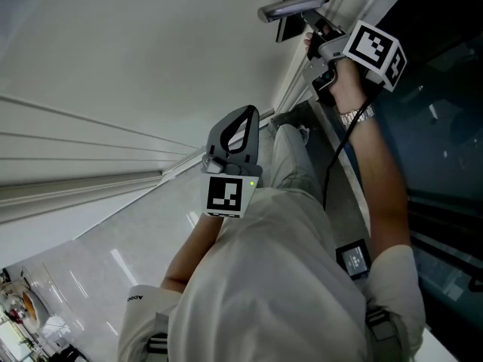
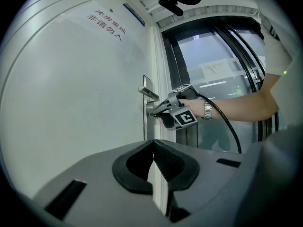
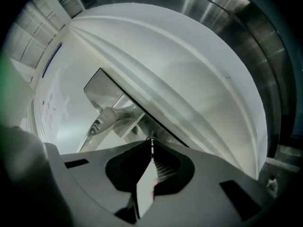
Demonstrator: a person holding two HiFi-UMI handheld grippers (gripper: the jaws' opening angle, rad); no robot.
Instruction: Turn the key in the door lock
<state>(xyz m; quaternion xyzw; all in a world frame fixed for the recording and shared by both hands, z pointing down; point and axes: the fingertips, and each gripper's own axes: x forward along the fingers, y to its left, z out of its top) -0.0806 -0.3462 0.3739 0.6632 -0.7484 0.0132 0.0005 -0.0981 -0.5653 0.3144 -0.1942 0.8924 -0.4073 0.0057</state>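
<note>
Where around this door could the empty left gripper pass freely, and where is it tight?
Free: the plain white door panel left of the door handle in the left gripper view, and the air between the left gripper and the door. Crowded: just under the handle, where the right gripper is shut on the key beside the frame.

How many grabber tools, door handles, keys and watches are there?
Grippers: 2, the left gripper and the right gripper
Door handles: 1
Keys: 1, the key, a thin sliver pinched by the right gripper
Wristwatches: 1
Total: 5
</note>
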